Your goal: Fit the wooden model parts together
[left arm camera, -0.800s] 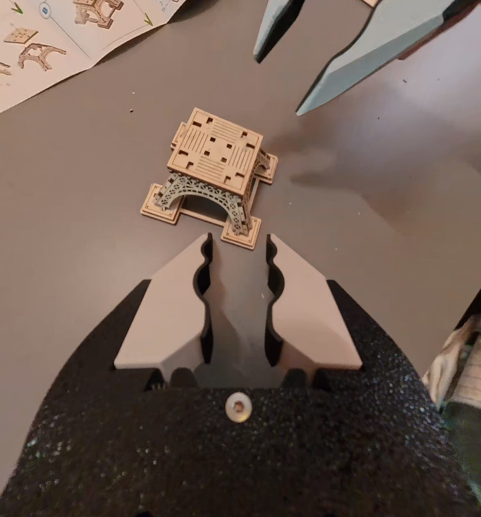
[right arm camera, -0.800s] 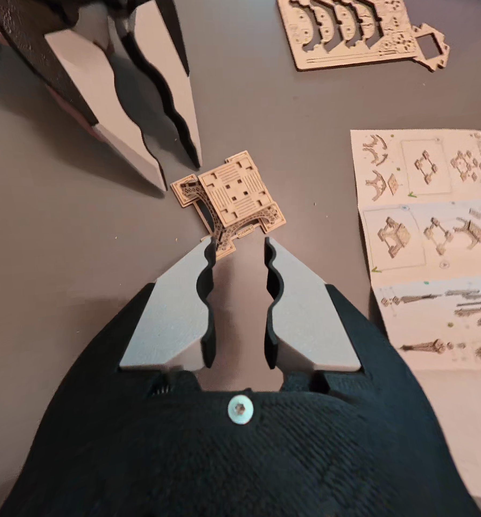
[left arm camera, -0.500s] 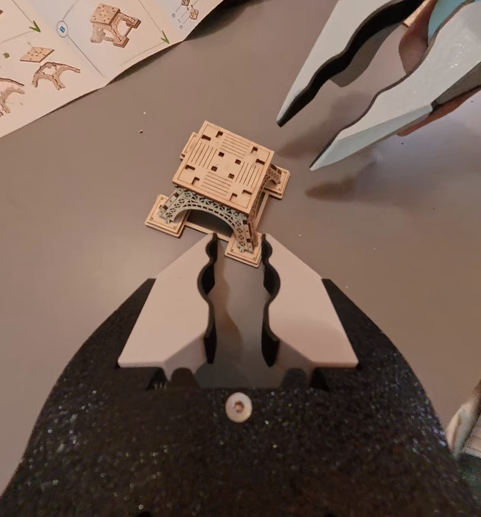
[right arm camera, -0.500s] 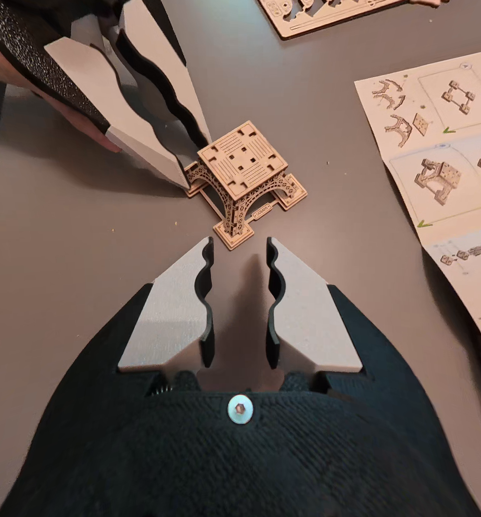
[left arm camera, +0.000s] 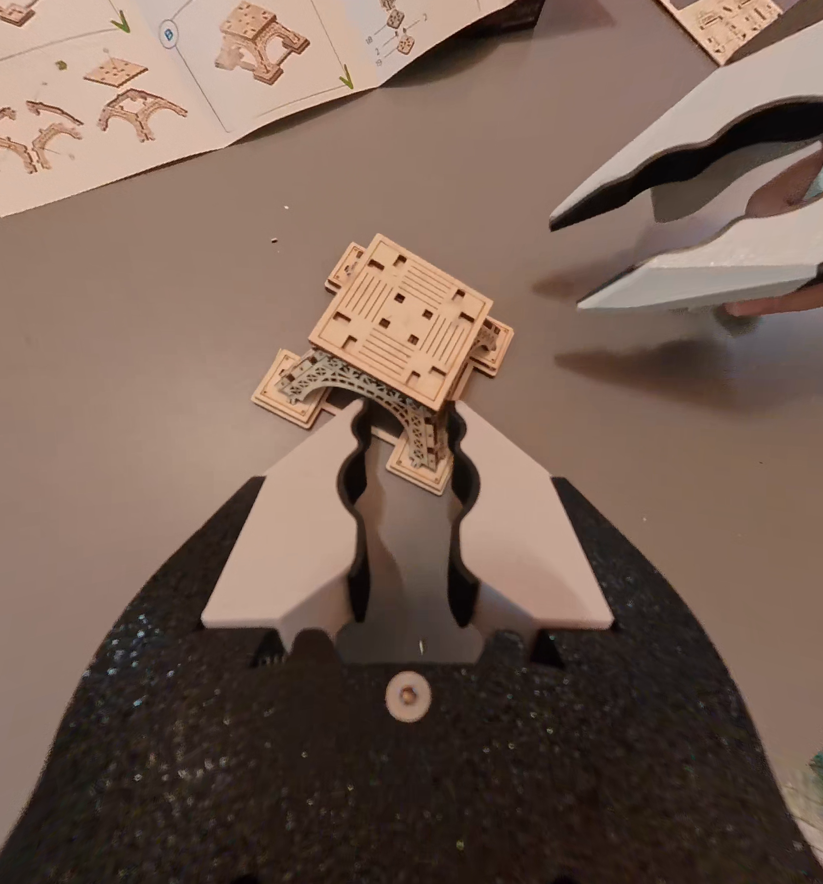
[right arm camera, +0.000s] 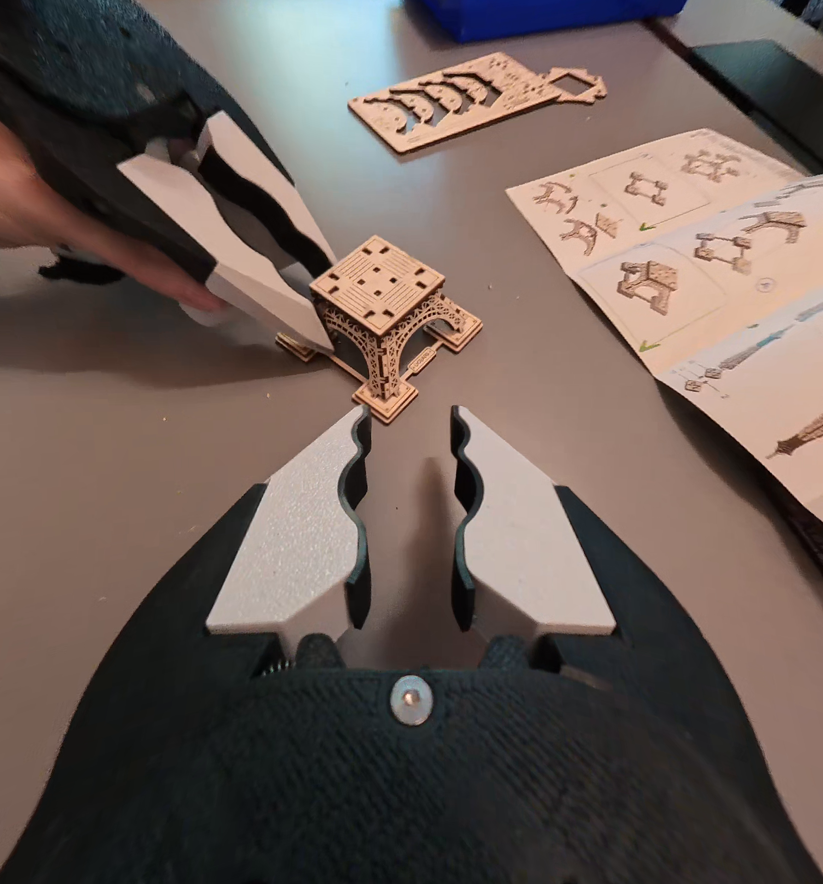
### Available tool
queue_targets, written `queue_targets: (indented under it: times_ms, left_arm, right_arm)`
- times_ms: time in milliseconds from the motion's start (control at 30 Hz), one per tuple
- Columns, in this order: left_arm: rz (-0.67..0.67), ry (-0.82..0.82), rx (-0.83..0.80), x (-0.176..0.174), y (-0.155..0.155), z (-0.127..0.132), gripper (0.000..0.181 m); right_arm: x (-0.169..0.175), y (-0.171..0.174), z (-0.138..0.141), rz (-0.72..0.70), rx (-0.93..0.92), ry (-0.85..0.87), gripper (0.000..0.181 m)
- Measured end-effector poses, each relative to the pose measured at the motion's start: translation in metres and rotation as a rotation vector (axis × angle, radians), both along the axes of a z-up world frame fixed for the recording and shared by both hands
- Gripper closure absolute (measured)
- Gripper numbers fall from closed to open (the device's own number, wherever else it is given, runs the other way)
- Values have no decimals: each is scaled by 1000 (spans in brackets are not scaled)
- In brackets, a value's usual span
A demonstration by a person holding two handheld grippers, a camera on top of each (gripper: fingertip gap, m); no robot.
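The grey worktop [right arm camera: 112, 478] is seen carrying an instruction sheet [right arm camera: 715, 296] at 2 o'clock and a cut-out wooden sheet [right arm camera: 471, 110] at 12. The wooden tower base [right arm camera: 385, 311] stands centrally. The left gripper [left arm camera: 407, 416] is spread around one leg; the right gripper [right arm camera: 409, 416] is held apart, empty, just beside it.

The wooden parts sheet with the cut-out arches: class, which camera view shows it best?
The right wrist view: the parts sheet lies whole on the table beyond the tower base. The left wrist view catches only its corner.

left tongs [left arm camera: 407, 421]: parted, low | right tongs [right arm camera: 409, 414]: parted, hovering
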State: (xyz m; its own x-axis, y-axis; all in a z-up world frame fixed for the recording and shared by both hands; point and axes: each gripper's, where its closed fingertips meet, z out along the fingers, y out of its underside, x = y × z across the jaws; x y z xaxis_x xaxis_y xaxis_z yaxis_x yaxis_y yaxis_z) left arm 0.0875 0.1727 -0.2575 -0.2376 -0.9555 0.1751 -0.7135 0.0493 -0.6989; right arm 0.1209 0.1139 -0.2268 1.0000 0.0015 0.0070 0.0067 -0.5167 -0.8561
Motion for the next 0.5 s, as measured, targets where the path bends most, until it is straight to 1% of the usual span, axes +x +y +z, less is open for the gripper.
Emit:
queue_targets:
  times_ms: [67, 133, 200, 300, 367, 400, 500]
  left_arm:
    - [-15, -14, 44, 0, 1, 0, 156]
    - [-26, -77, 74, 2, 4, 8, 160]
    - [-79, -194, 33, 4, 0, 25, 164]
    - [-111, -274, -58, 5, 1, 41, 166]
    - [-126, -290, -142, 4, 1, 48, 166]
    - [-139, -298, -209, 3, -2, 53, 166]
    - [-169, -349, -479, -2, -13, 82, 166]
  right_arm:
    - [1, -1, 2, -7, 27, 15, 150]
    - [2, -3, 3, -7, 38, 23, 149]
    - [6, -5, 7, -26, 66, 29, 149]
    - [3, -5, 19, -15, 135, 100, 148]
    - [3, -6, 29, -14, 190, 129, 147]
    - [5, -6, 34, -20, 215, 135, 147]
    - [6, -9, 46, -16, 275, 120, 146]
